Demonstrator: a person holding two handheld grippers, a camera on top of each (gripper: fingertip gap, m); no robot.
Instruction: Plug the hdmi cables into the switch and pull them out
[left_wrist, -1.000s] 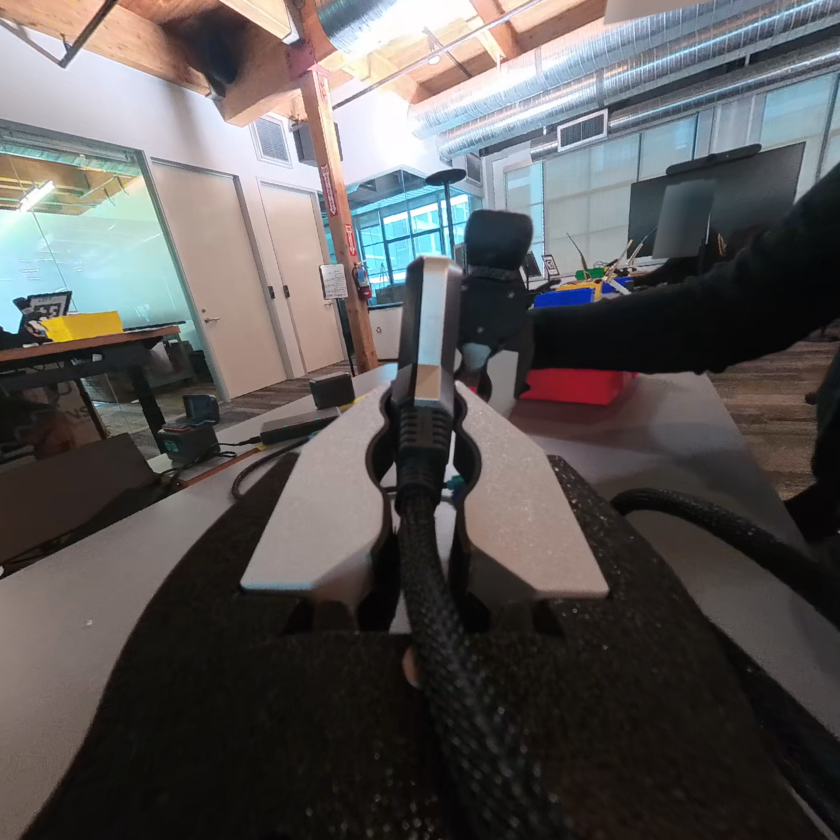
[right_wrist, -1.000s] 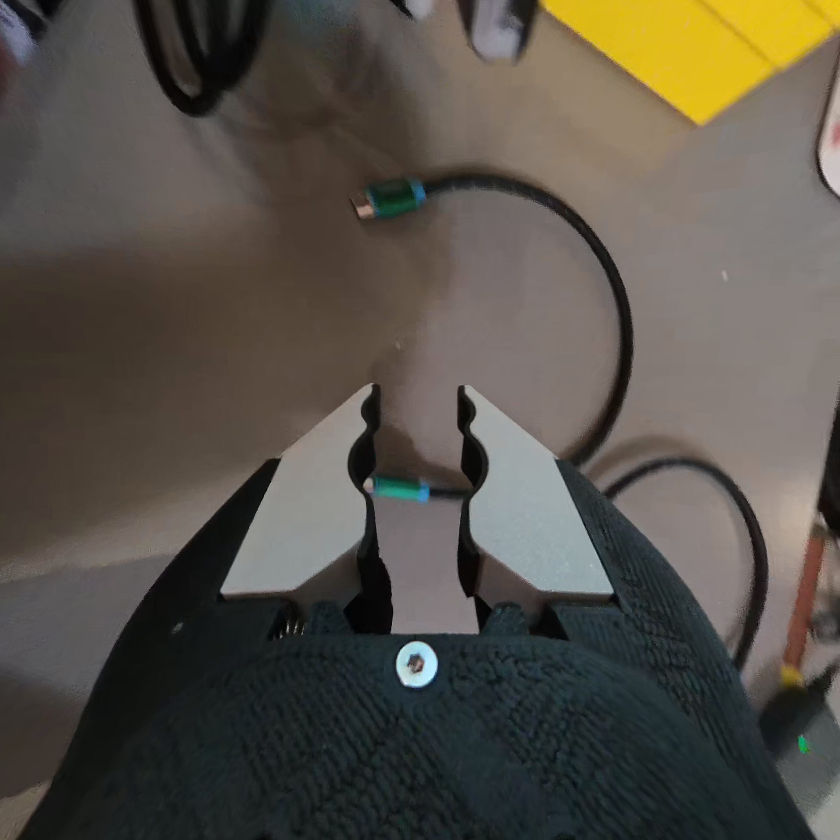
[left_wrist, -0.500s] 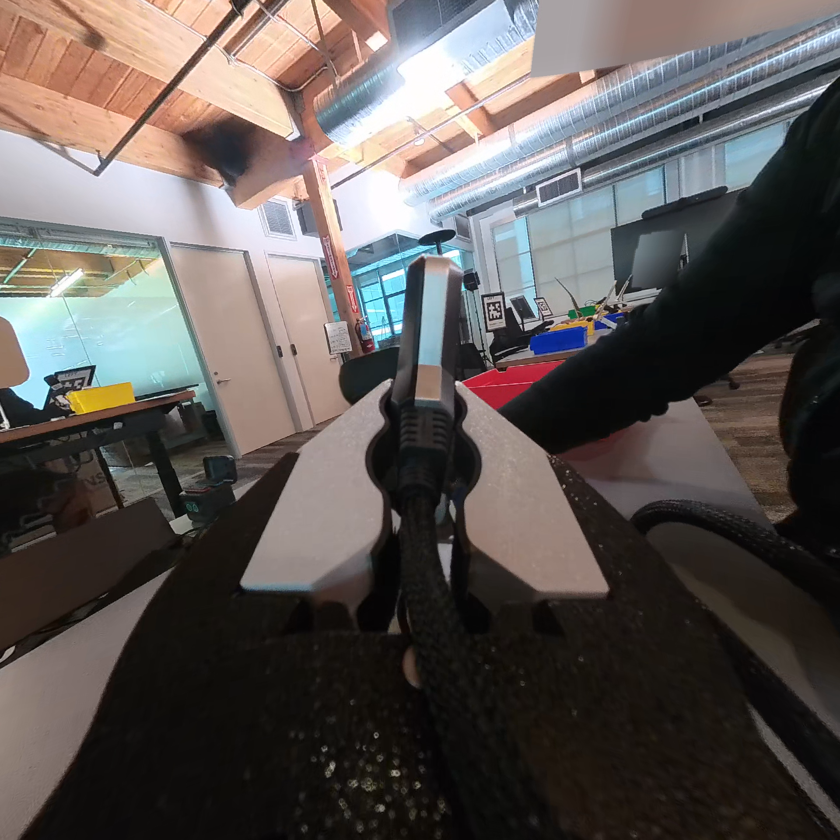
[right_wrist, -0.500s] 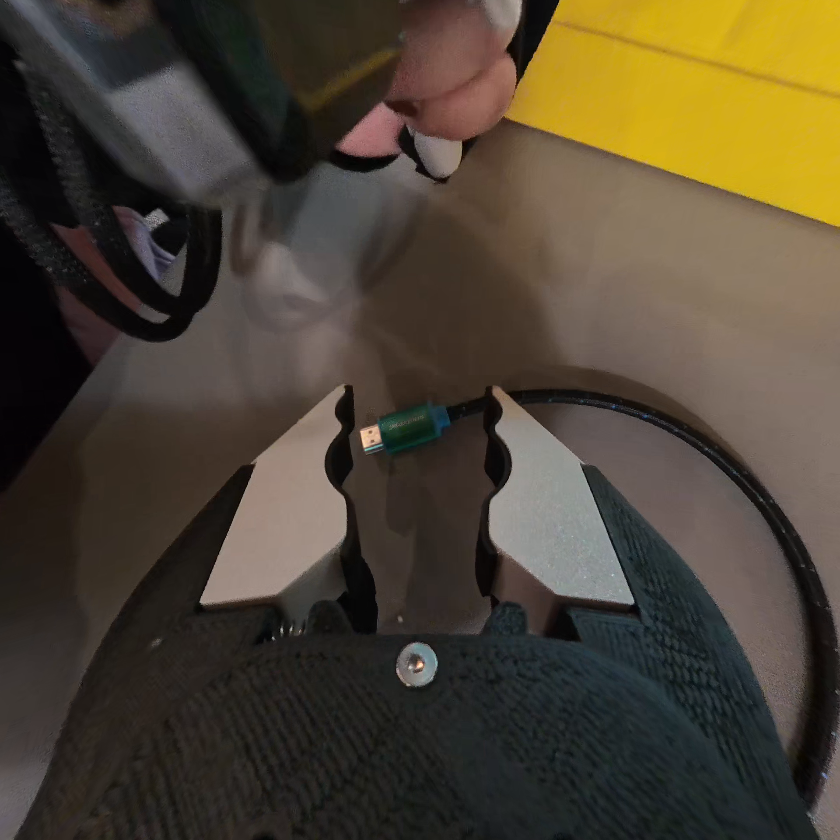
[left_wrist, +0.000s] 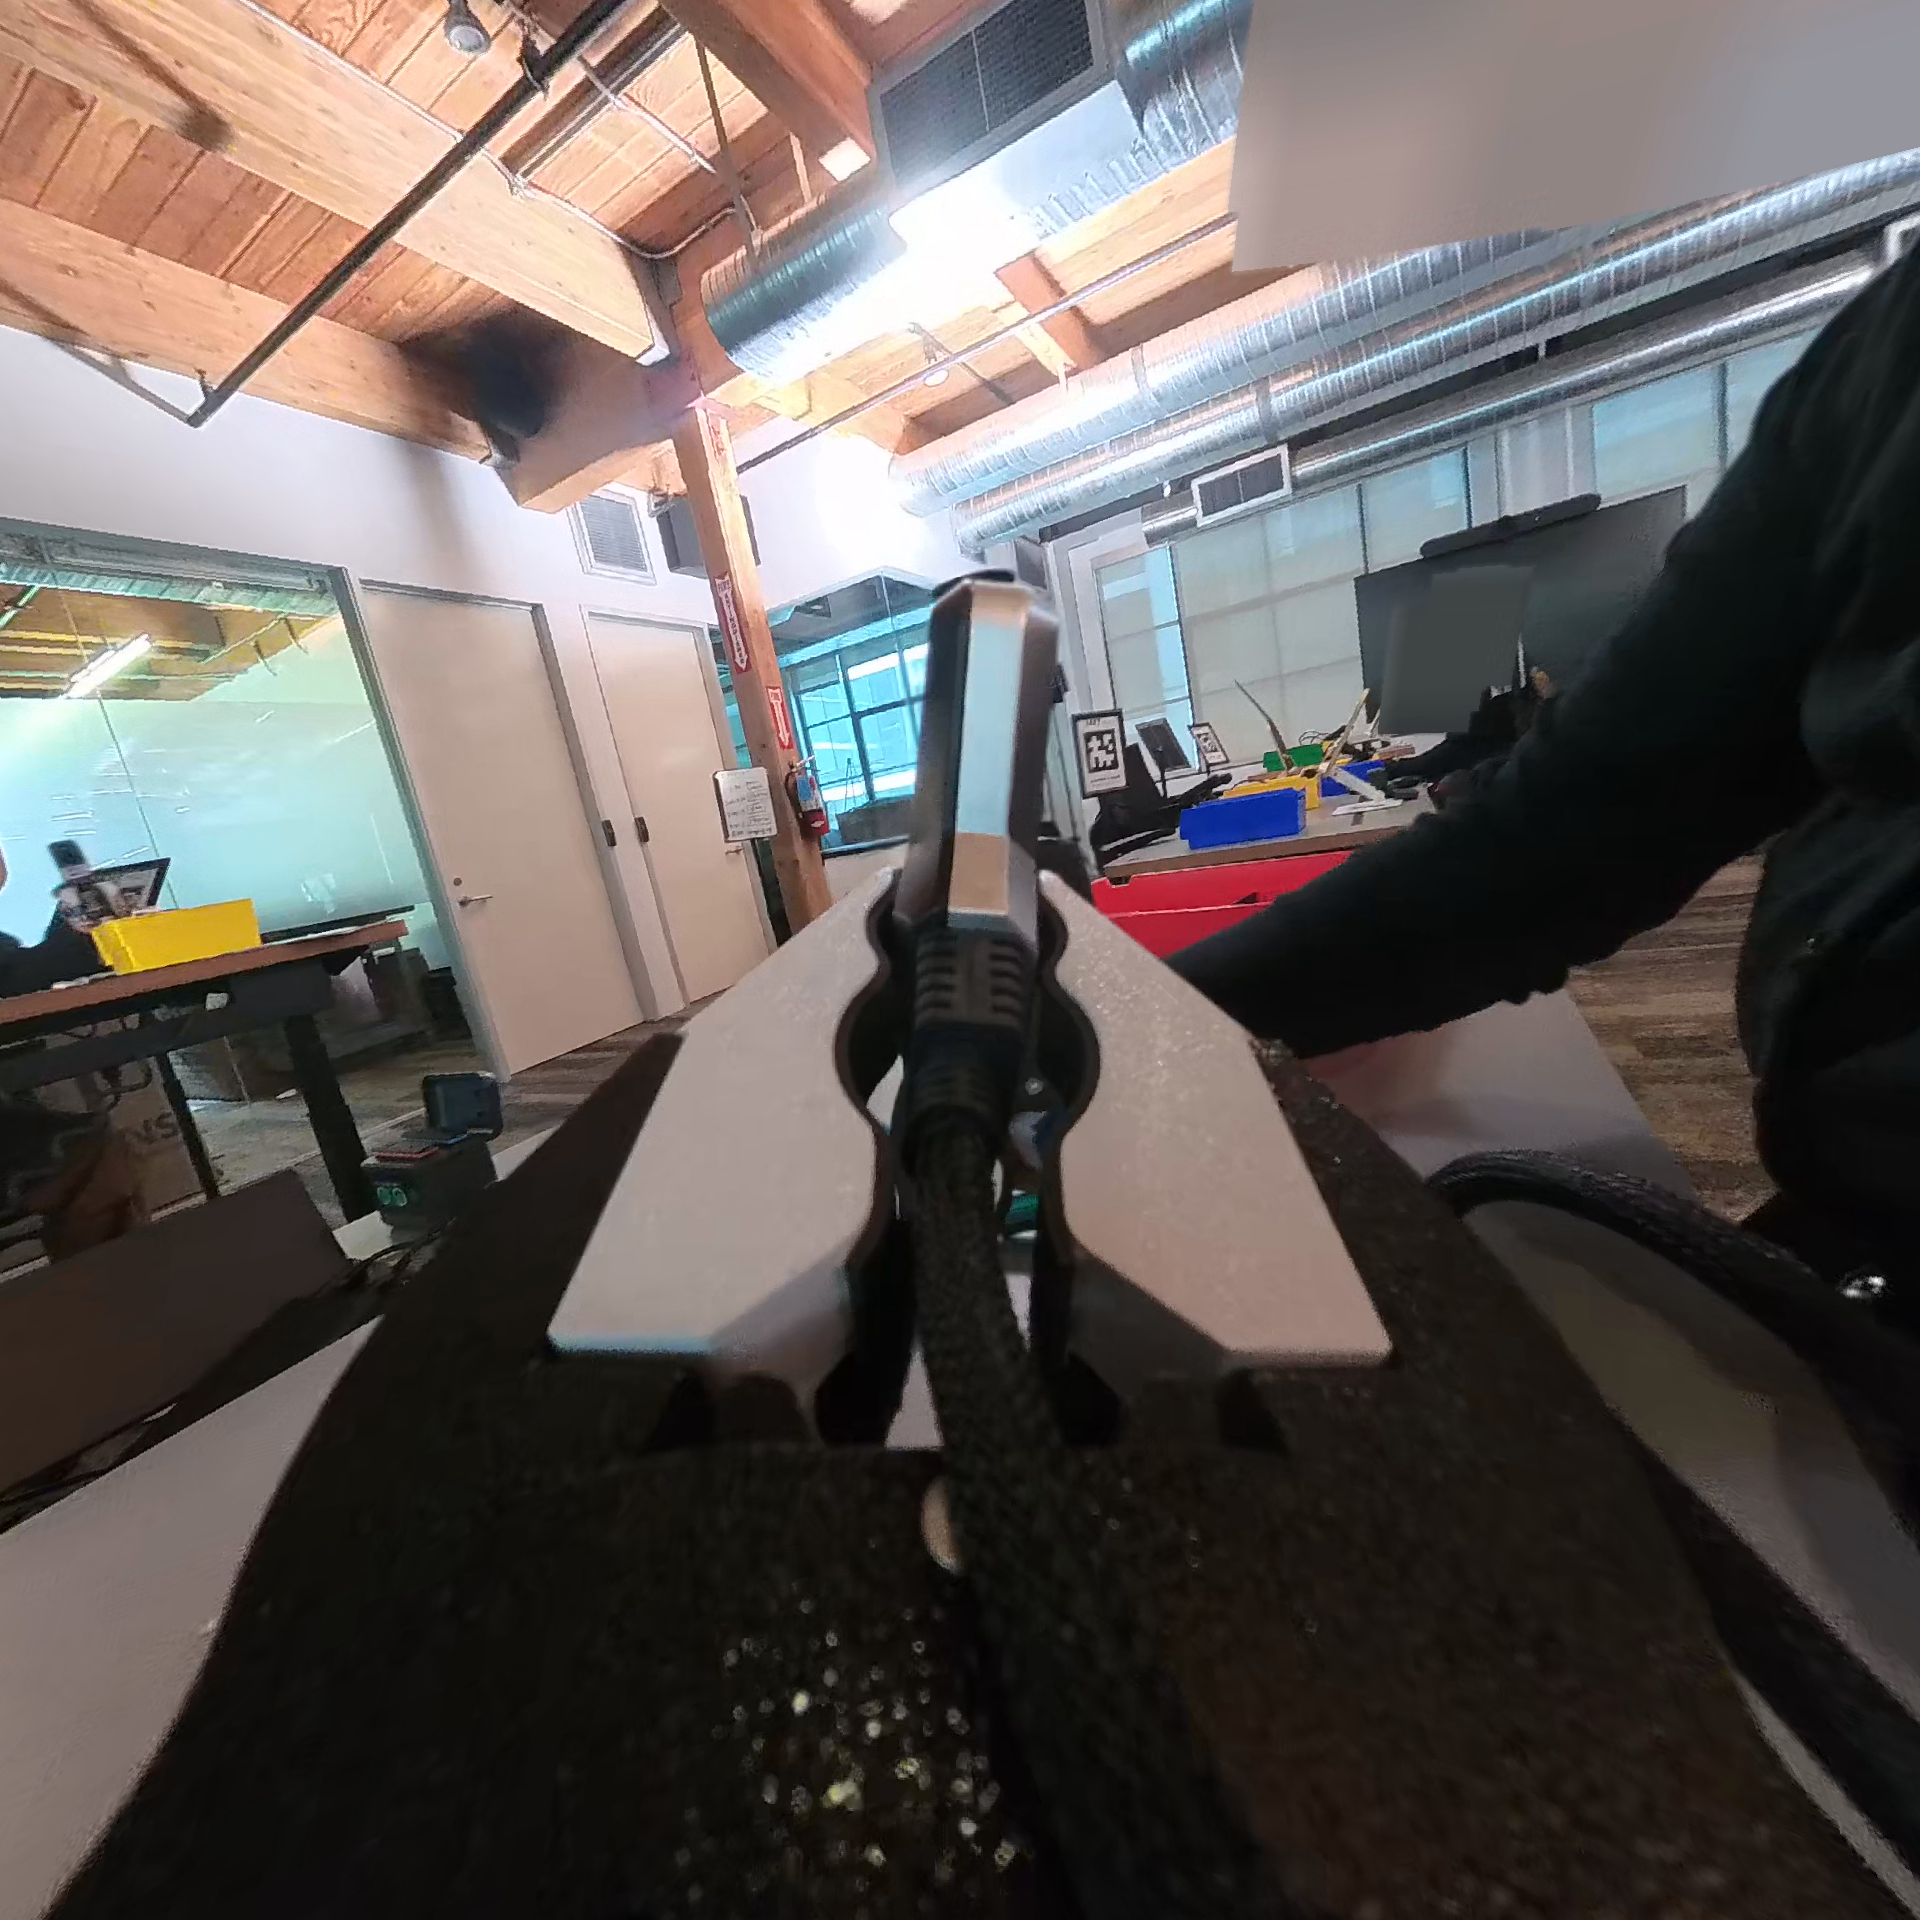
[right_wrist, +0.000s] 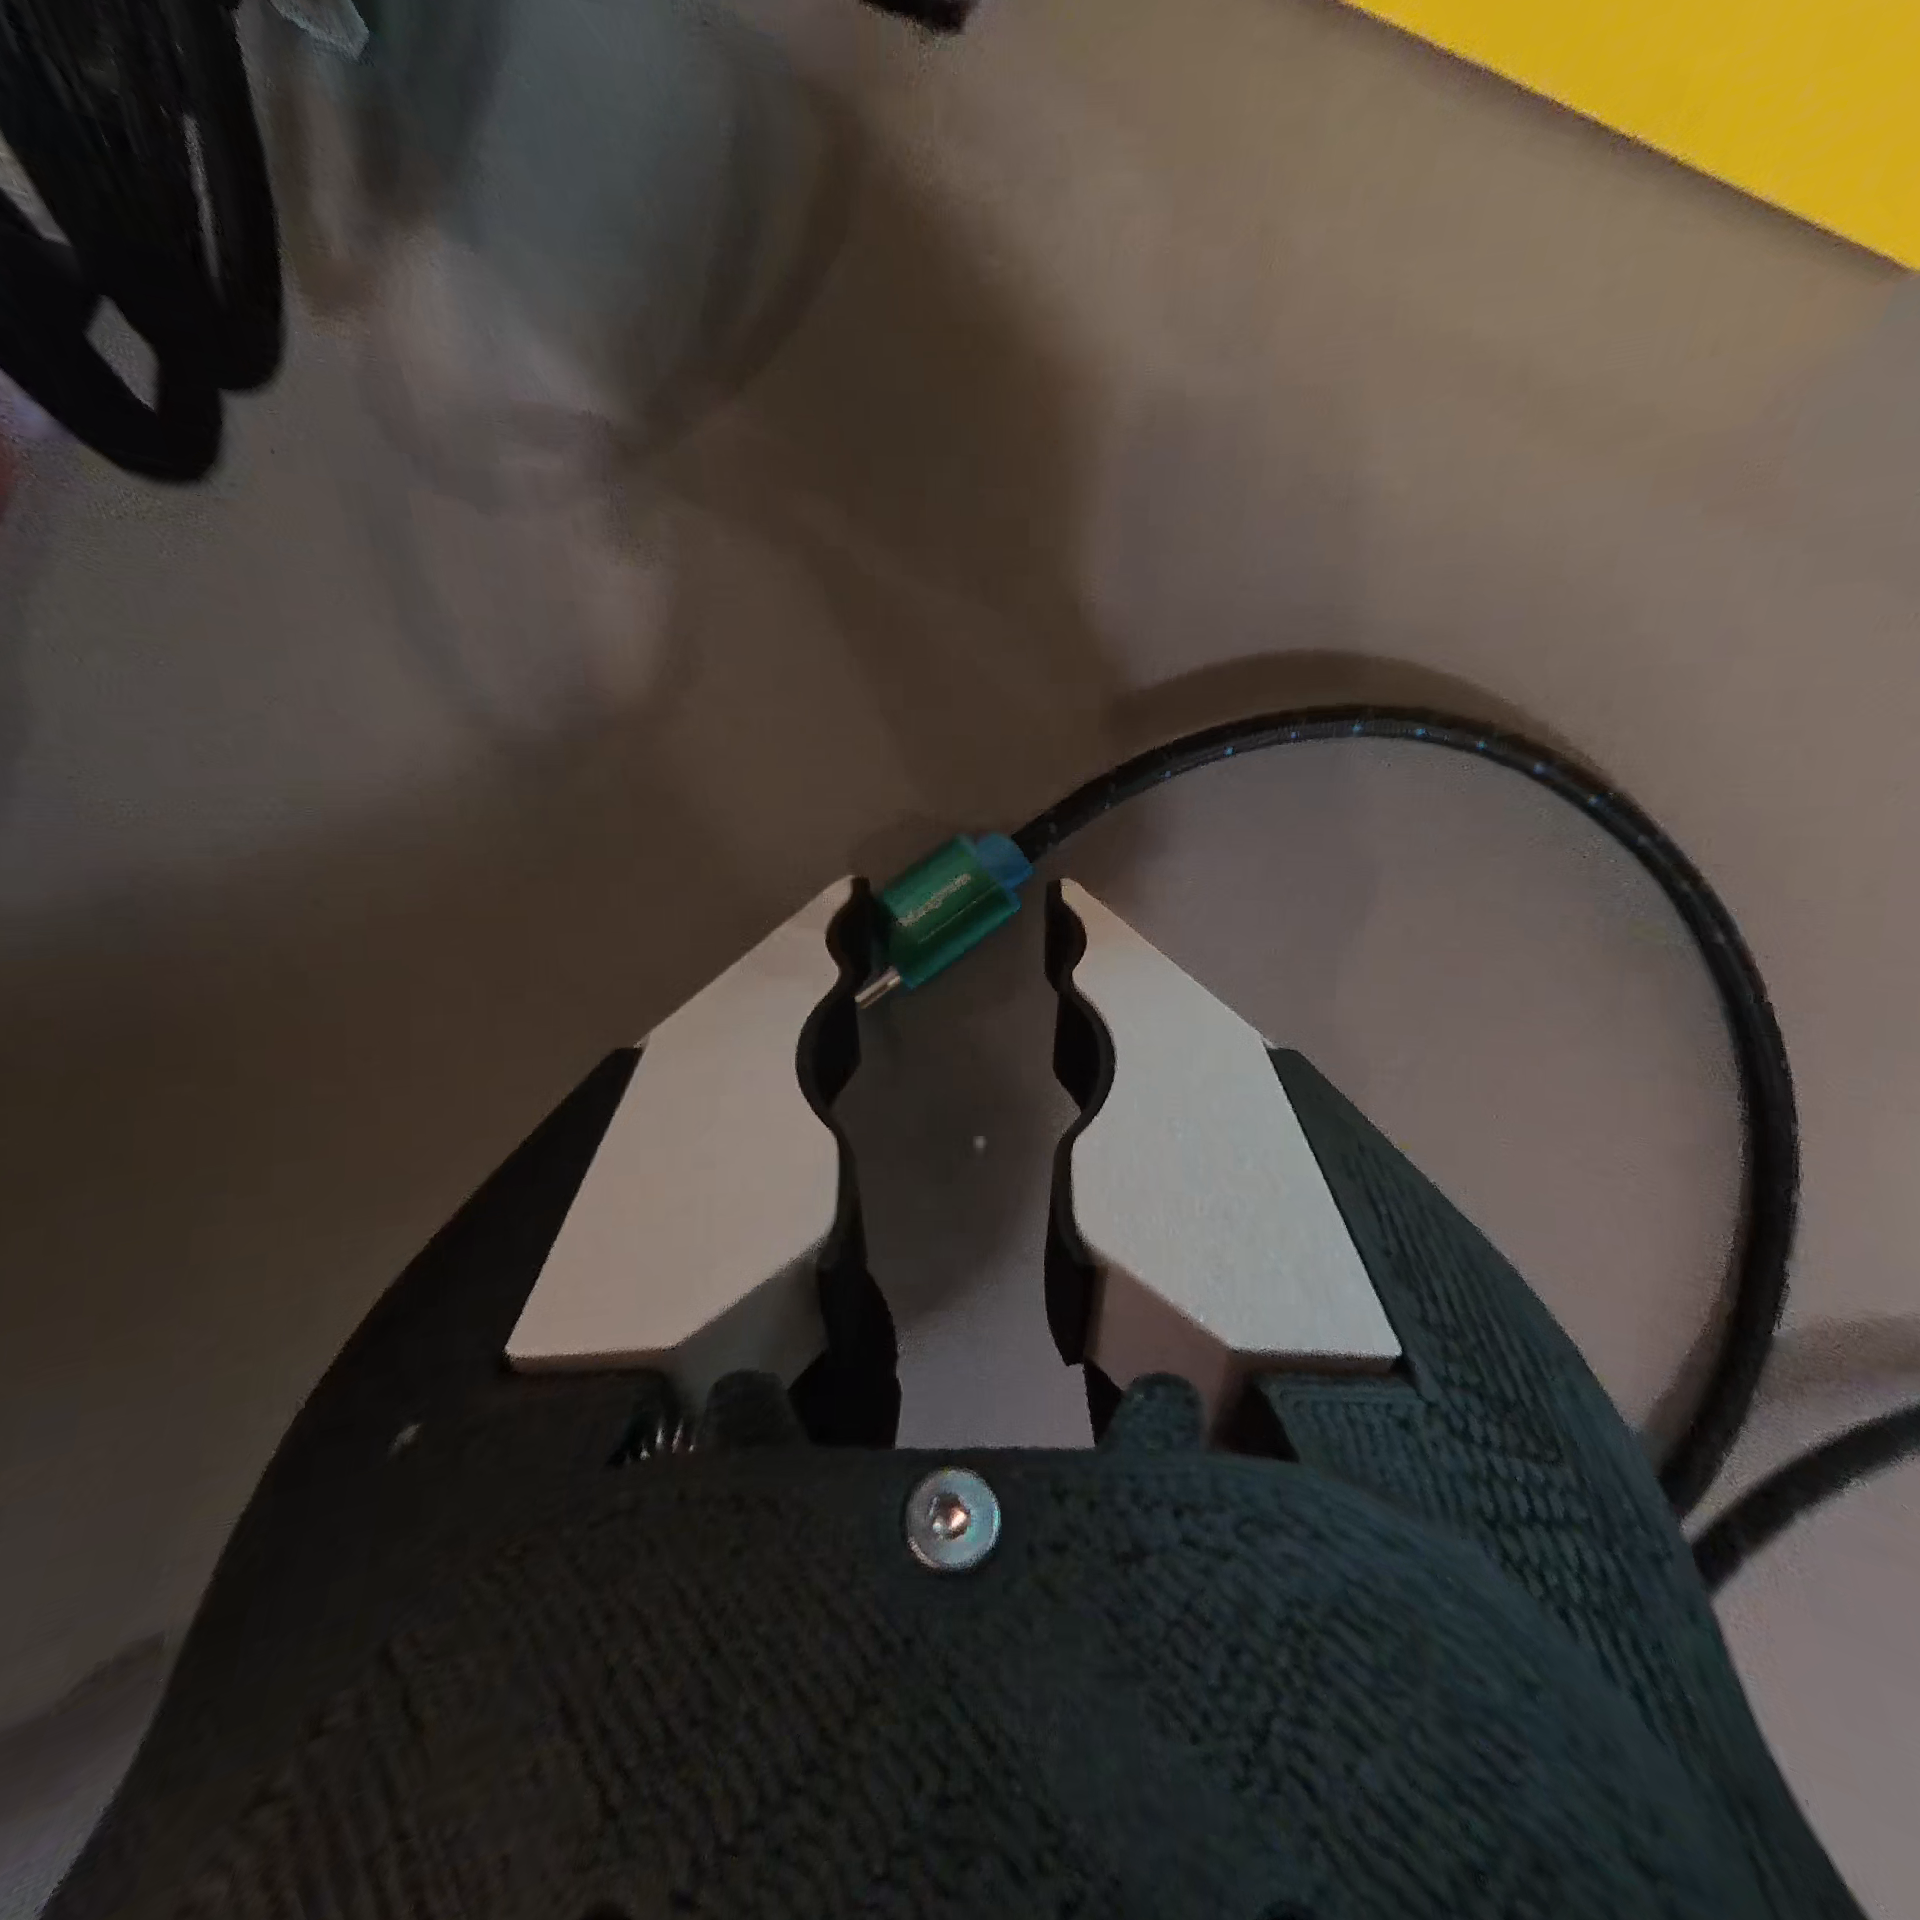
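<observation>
My left gripper (left_wrist: 966, 896) is shut on the grey metal HDMI switch (left_wrist: 982, 748), which stands up out of the jaws, held above the table. Its black braided cable (left_wrist: 966, 1299) runs back between the fingers. In the right wrist view my right gripper (right_wrist: 951, 888) points down at the table with its jaws apart. The green HDMI plug (right_wrist: 945, 920) lies tilted between the fingertips, its metal tip against the left finger. Its black braided cable (right_wrist: 1662, 862) curves away to the right.
A yellow bin (right_wrist: 1714, 125) sits at the far right corner. A black cable loop (right_wrist: 156, 312) hangs at the upper left. Another cable (right_wrist: 1818, 1475) lies at the right. In the left wrist view a person's black sleeve (left_wrist: 1558, 883) reaches across the grey table (left_wrist: 1507, 1091) before a red bin (left_wrist: 1195, 904). About 20 centimetres separates my left fingertips from my right.
My right gripper has moved onto the green plug and its jaws have narrowed around it. My left gripper has tilted up a little, still holding the switch.
</observation>
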